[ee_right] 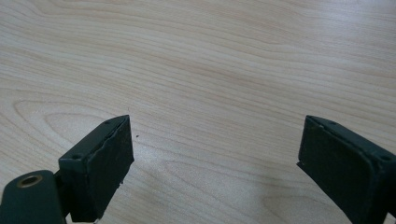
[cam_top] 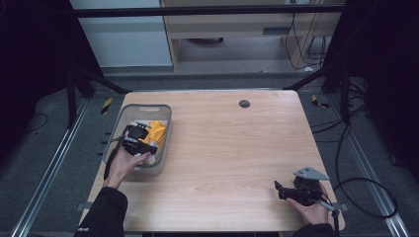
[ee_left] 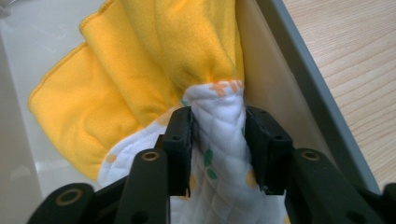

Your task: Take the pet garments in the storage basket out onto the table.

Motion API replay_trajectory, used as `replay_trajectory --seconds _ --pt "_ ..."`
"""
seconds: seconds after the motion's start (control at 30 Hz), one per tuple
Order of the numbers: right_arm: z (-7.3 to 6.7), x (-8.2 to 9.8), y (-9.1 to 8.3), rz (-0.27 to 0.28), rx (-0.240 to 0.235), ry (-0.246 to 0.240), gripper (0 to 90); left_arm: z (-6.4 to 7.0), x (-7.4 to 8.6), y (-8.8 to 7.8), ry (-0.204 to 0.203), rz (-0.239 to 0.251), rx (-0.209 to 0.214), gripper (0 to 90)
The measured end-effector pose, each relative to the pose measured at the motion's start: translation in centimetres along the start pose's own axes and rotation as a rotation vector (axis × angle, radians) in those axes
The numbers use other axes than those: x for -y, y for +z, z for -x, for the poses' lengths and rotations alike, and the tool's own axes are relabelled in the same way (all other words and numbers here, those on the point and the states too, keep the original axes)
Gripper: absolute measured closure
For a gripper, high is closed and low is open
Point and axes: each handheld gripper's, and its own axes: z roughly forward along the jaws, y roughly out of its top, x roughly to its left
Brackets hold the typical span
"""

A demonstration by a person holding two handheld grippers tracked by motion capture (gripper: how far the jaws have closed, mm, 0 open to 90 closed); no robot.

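A grey plastic bin [cam_top: 144, 106] stands at the table's left edge. Inside it lies a bunched cloth [cam_top: 157, 132], yellow on one side and white quilted with small prints on the other [ee_left: 140, 60]. My left gripper [cam_top: 142, 133] reaches into the bin, and its jaws pinch a fold of the white side [ee_left: 218, 140] close to the bin's wall [ee_left: 299, 84]. My right gripper [cam_top: 279, 190] rests near the table's front right corner. Its jaws stand wide open over bare wood [ee_right: 215, 158] with nothing between them.
The wooden table [cam_top: 222, 143] has a small black round cap [cam_top: 244, 103] near its far edge. Cables trail on the floor at the right. Metal rails run along both sides of the table.
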Motion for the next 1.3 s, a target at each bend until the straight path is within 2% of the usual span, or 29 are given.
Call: replay_trajectory --seconds 0.07,0.2,0.33,0.63,0.97,1.13,1.3 --pt "0.0 0.0 0.0 0.0 0.0 0.0 10.1 -0.1 -0.1 0.0 -0.009 -0.004 0.001 68.9" --pt "0.0 0.0 0.0 0.0 0.001 0.0 10.1 0.0 -0.1 0.0 0.004 -0.011 -0.015 76.9" --pt "-0.1 0.0 0.0 -0.003 0.0 0.003 10.1 -0.1 -0.3 -0.5 0.006 -0.003 -0.022 80.2" --pt "0.0 0.0 0.0 0.002 0.003 0.0 10.1 -0.6 -0.4 -3.2 0.01 0.05 -0.021 81.6" --pt "0.0 0.0 -0.1 0.004 -0.001 0.006 10.1 -0.2 -0.9 -6.2 0.041 0.109 -0.027 82.3" --pt "0.0 0.0 -0.1 0.006 0.0 0.003 10.1 -0.2 -1.3 -7.4 0.043 0.136 -0.033 82.4" --pt "0.0 0.0 -0.1 0.008 0.001 0.003 10.1 0.1 -1.5 -8.4 0.061 0.147 -0.042 82.4"
